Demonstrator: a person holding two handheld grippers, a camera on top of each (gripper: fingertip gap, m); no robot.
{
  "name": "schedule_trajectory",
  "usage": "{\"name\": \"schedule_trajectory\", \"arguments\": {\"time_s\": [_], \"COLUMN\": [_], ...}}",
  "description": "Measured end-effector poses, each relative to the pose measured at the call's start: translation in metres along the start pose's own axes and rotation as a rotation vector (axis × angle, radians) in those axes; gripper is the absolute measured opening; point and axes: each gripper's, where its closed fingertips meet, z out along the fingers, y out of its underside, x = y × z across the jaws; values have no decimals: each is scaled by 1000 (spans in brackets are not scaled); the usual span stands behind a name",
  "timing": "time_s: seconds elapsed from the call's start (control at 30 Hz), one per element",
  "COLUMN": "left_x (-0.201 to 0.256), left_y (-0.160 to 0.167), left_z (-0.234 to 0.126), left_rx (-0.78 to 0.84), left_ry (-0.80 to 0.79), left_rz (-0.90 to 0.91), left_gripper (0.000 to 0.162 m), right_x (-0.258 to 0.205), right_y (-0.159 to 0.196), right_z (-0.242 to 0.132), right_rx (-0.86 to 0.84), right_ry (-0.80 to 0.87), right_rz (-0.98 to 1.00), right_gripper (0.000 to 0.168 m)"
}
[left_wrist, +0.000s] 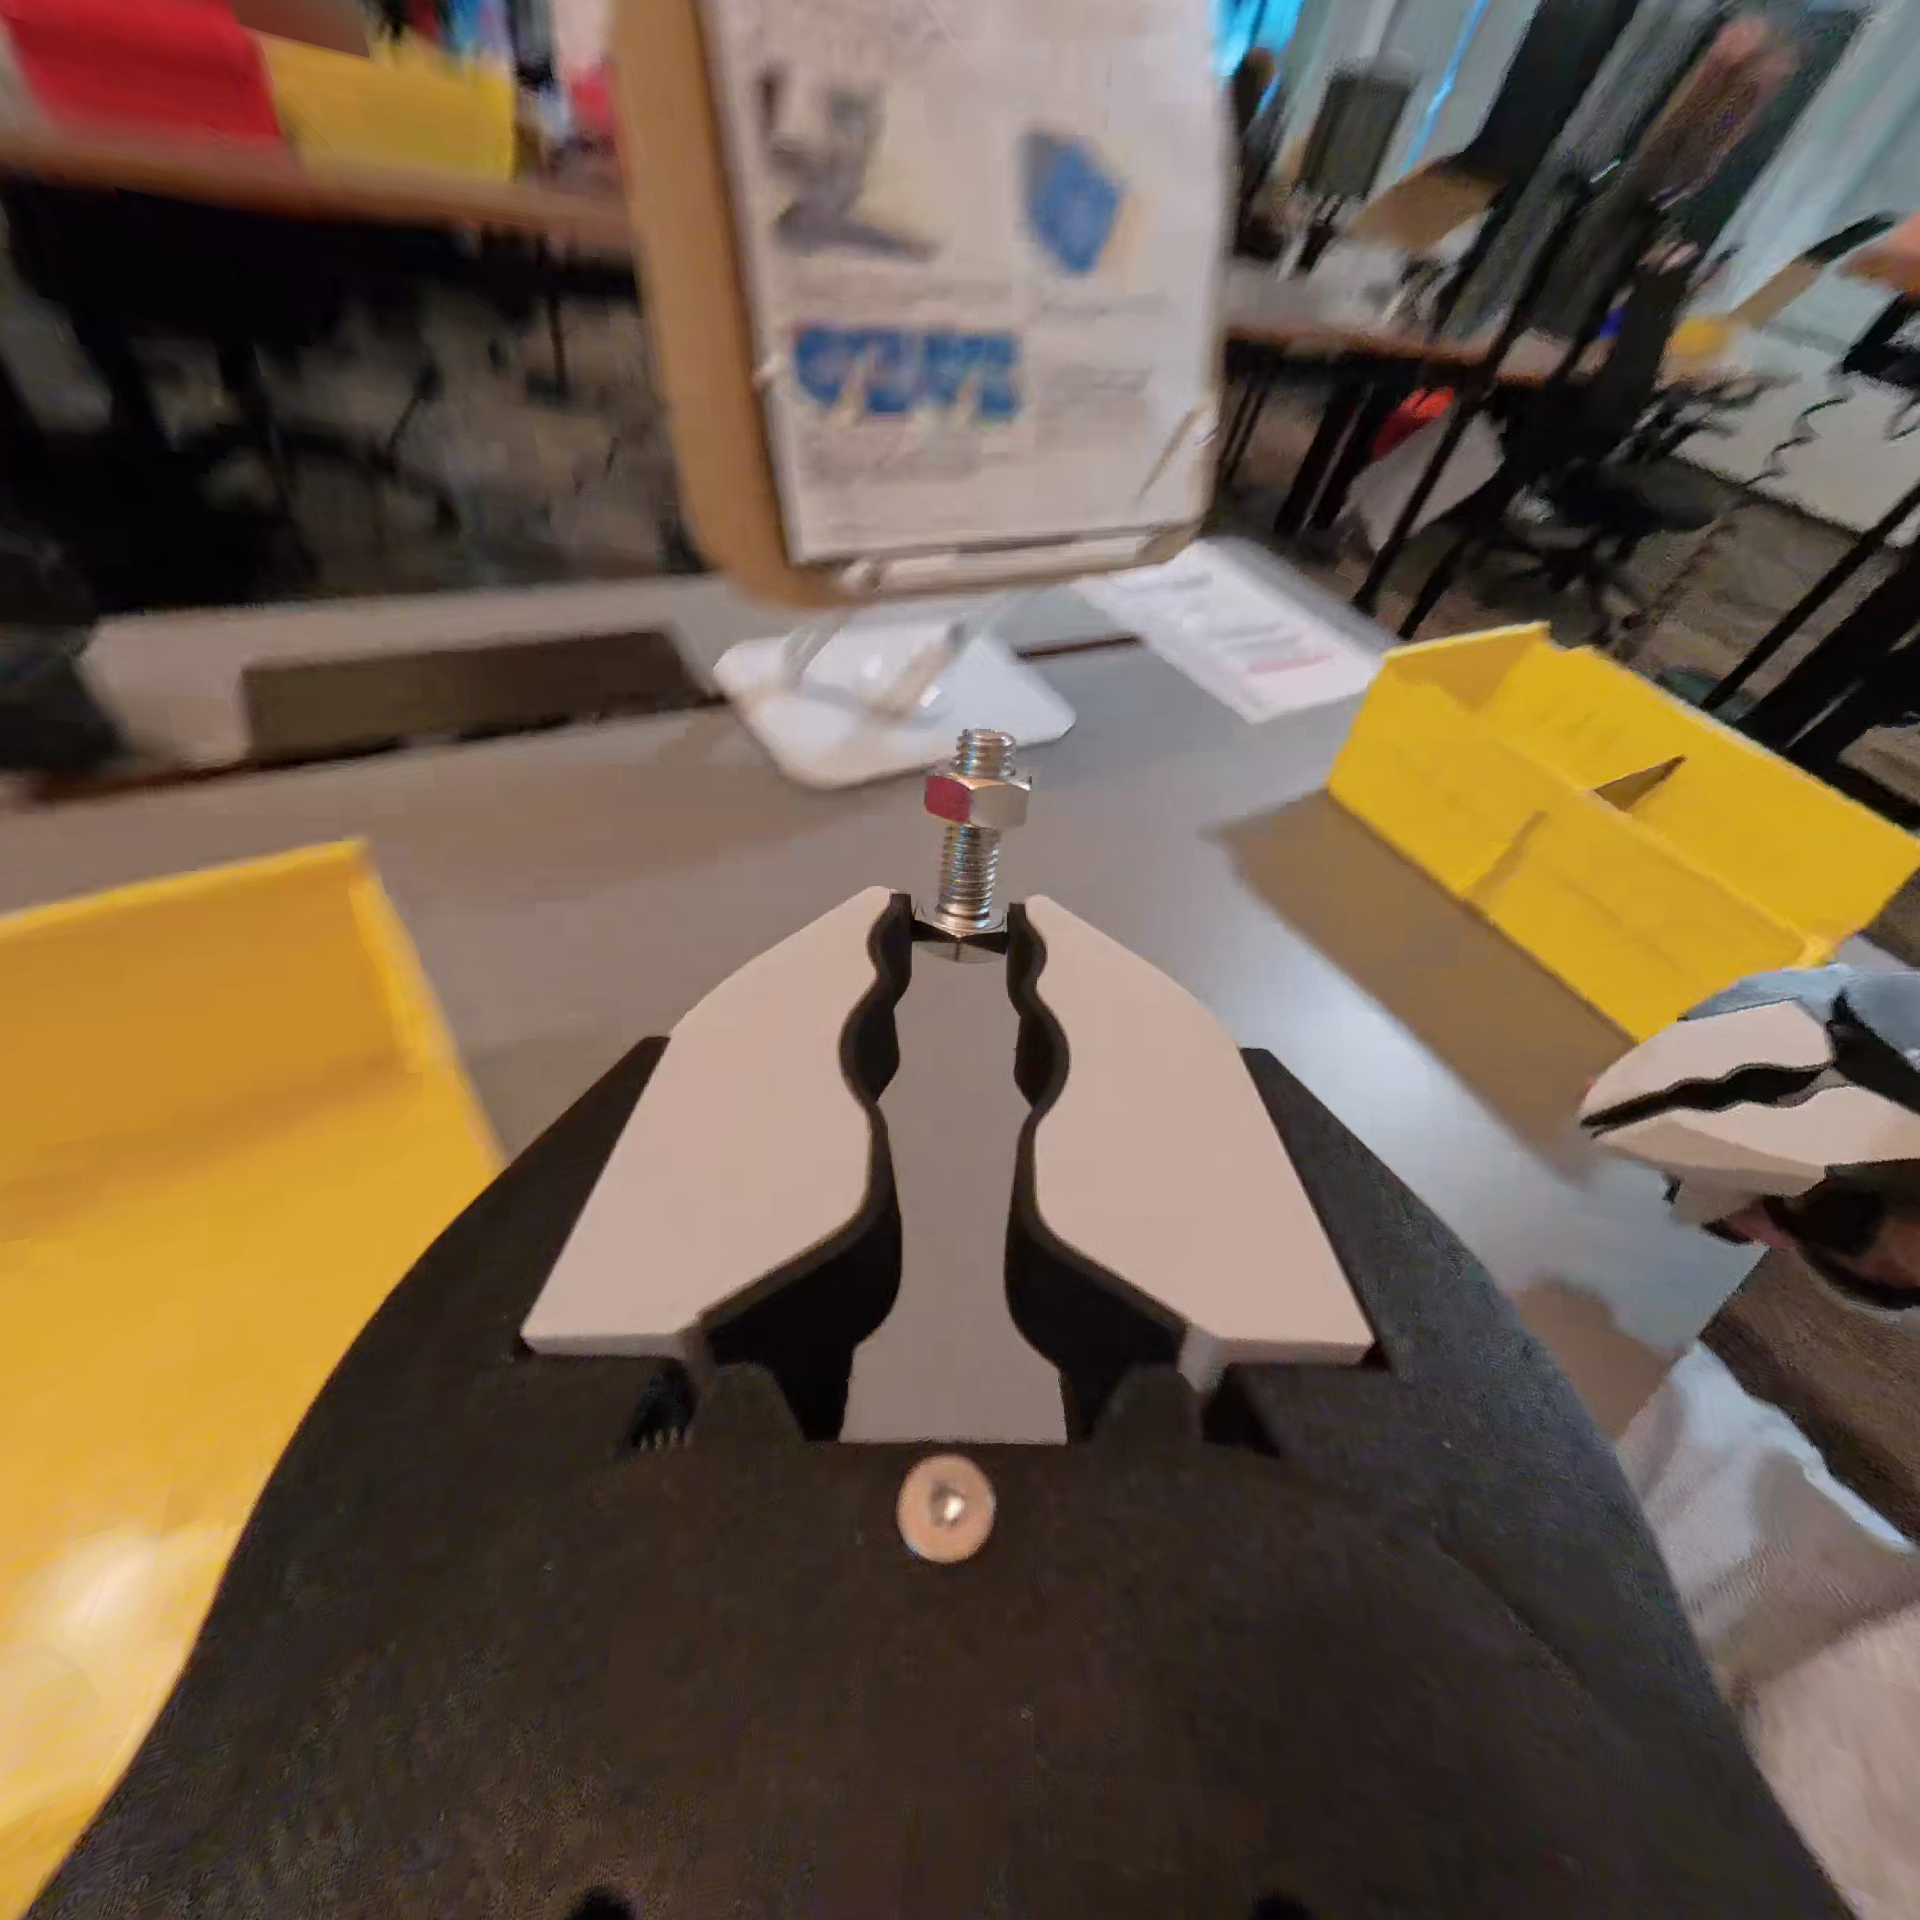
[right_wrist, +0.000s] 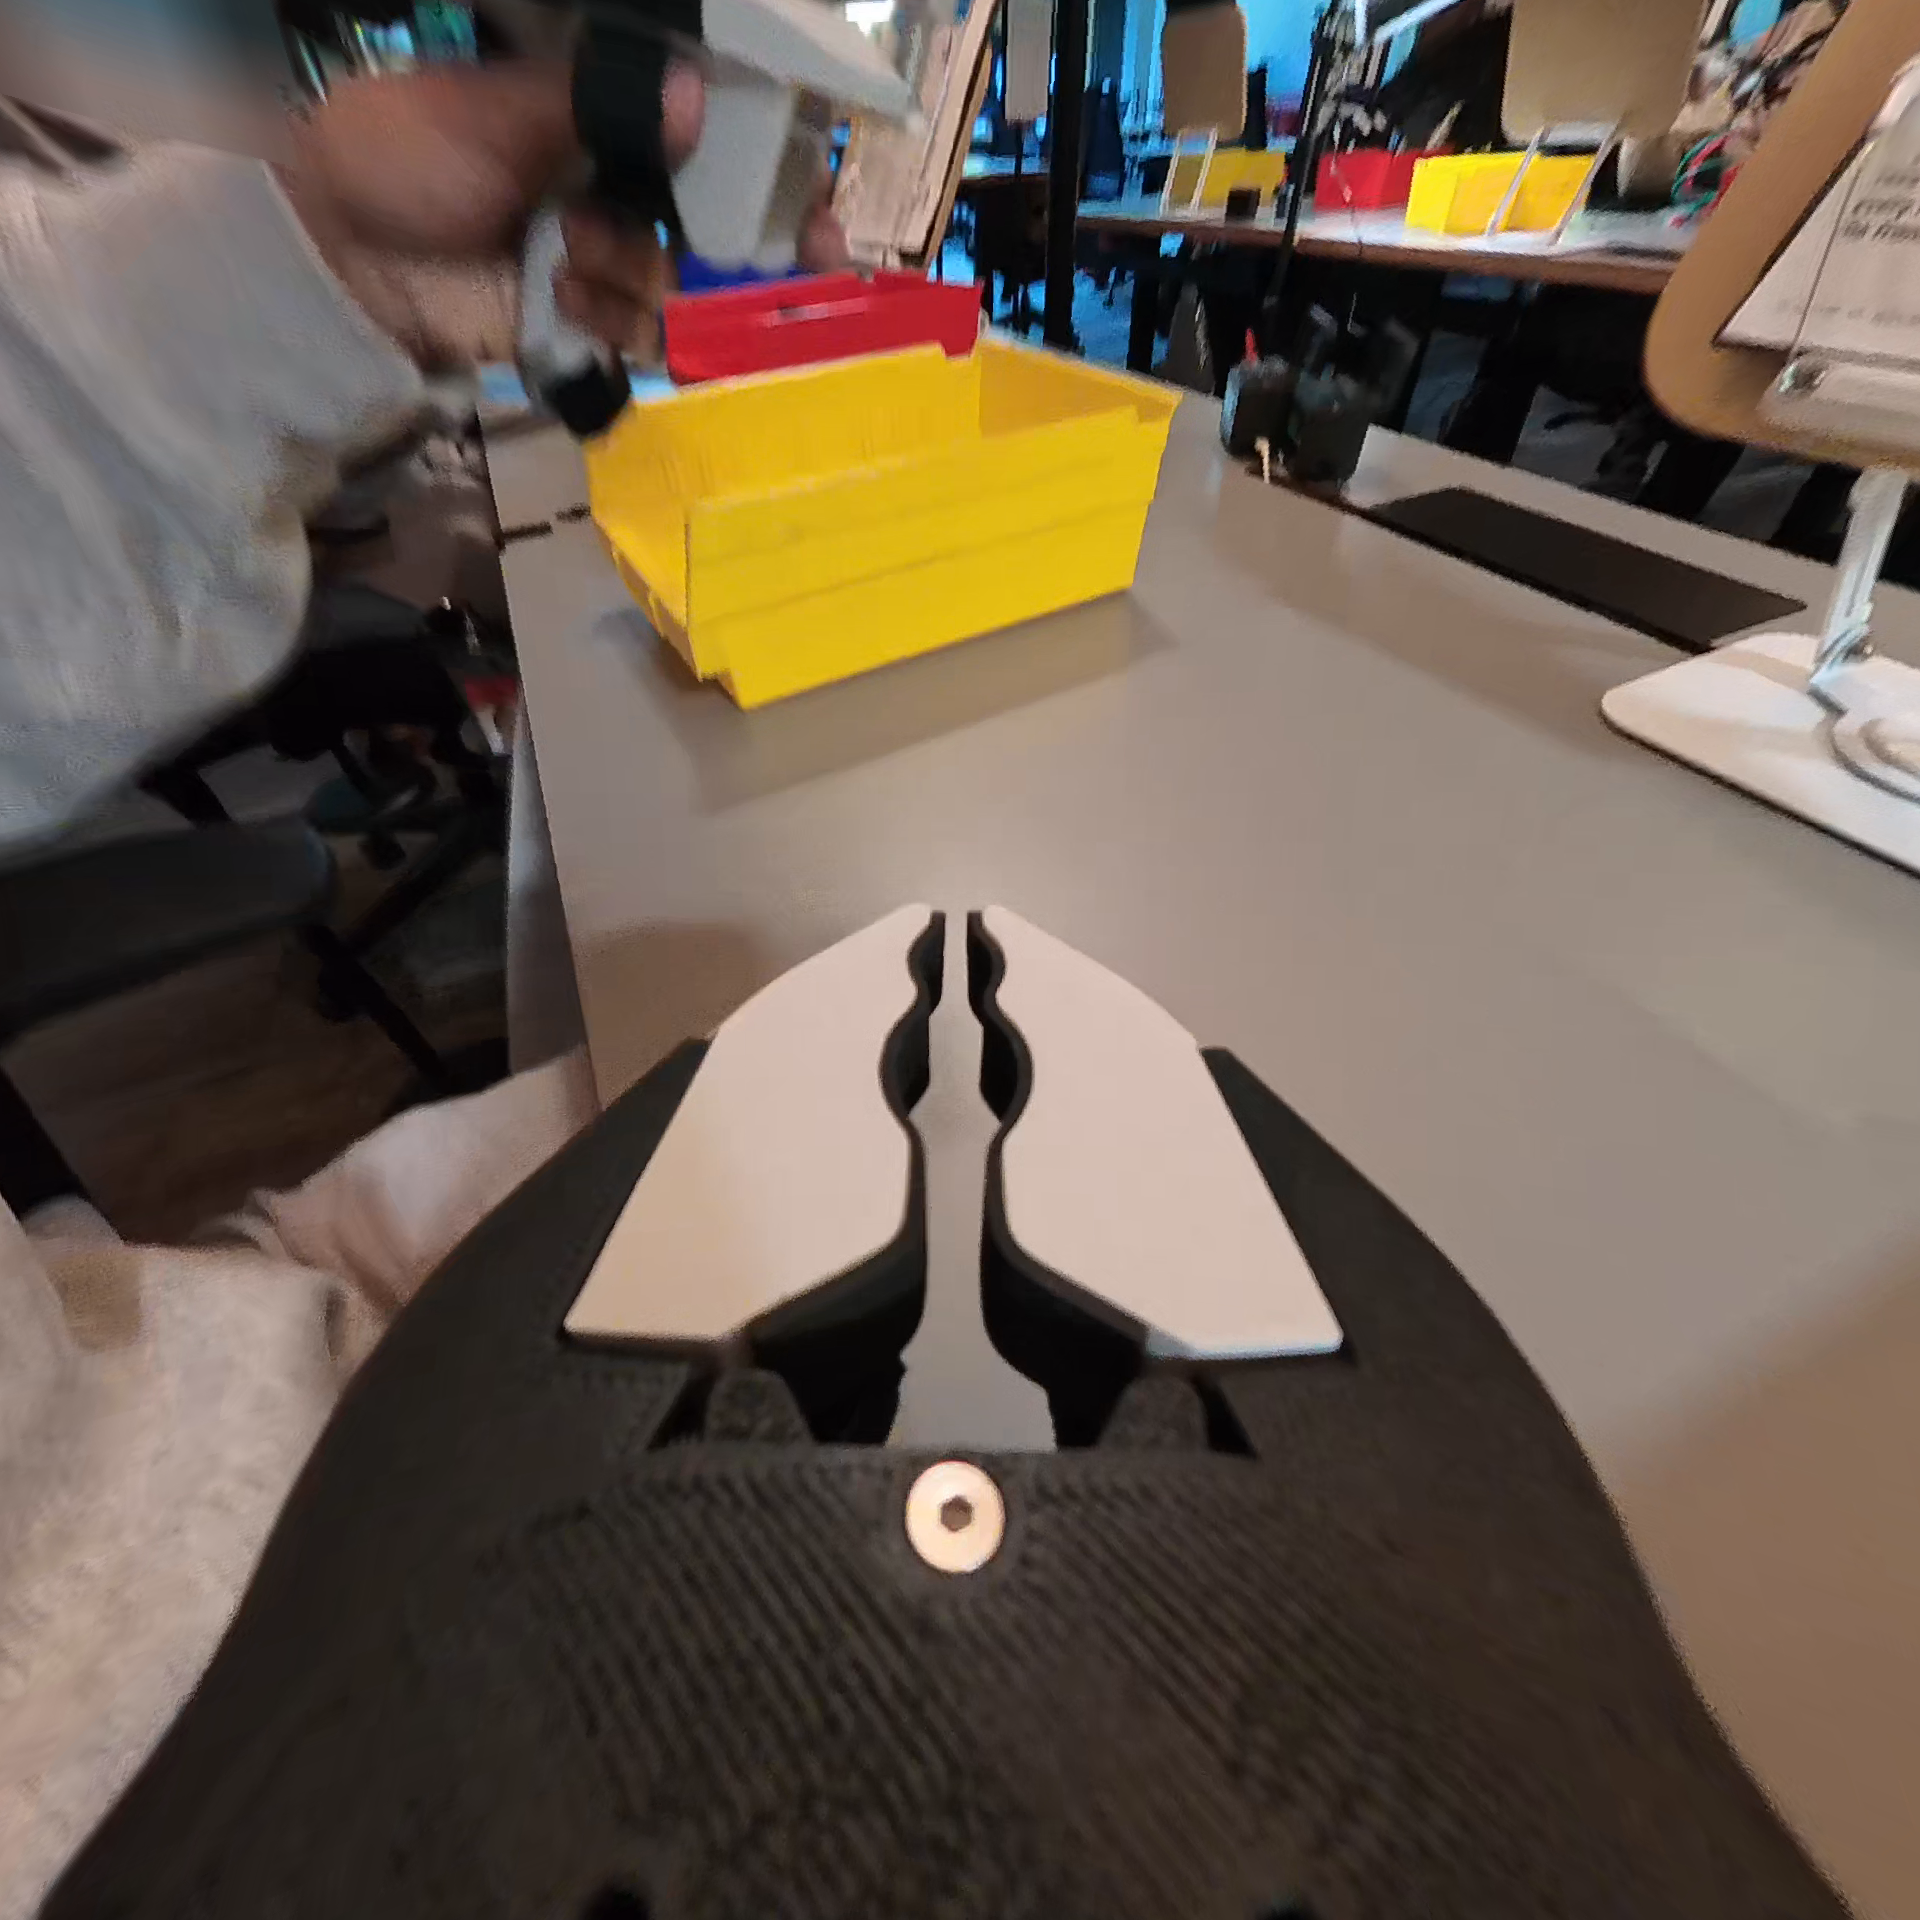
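In the left wrist view a yellow bin (left_wrist: 197, 1091) fills the left edge, its near wall close beside the tool, and what it holds is out of sight. The left gripper (left_wrist: 958, 920) hangs over the grey table (left_wrist: 644, 831), its tips closed down on the hexagonal head of a silver bolt (left_wrist: 975, 831). The bolt stands upright out of the tips, with a nut (left_wrist: 977, 798) threaded partway up the shank. Bare tabletop lies open ahead of the tips as far as the white base of a clipboard stand (left_wrist: 904, 696). To the right a second yellow bin (left_wrist: 1600, 831) sits near the far right edge of the table; its inside is hidden by its walls. At the right border the right gripper (left_wrist: 1756, 1091) shows, well apart from the bolt.

In the right wrist view the person's sleeve (right_wrist: 156, 468) and the table's left edge run down the left side. The right gripper (right_wrist: 956, 925) hovers over the table, its jaws nearly together with only a thin slit between them and nothing in it. A wide stretch of bare top lies ahead. Beyond it stands a yellow bin (right_wrist: 883, 540), its contents not visible, with a red bin (right_wrist: 821, 317) just behind. The white stand base (right_wrist: 1745, 727) is at the right.
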Motion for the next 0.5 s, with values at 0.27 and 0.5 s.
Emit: {"name": "schedule_trajectory", "arguments": {"time_s": [0.27, 0.5], "left_x": [160, 226], "left_y": [56, 110], "left_z": [84, 103], "left_rx": [239, 207], "left_ry": [233, 402], "left_rz": [-110, -64], "left_gripper": [19, 18], "right_x": [24, 34], "right_y": [-47, -15], "right_z": [-27, -46], "right_rx": [295, 240], "right_ry": [66, 124], "right_rz": [187, 61], "right_gripper": [11, 20]}}
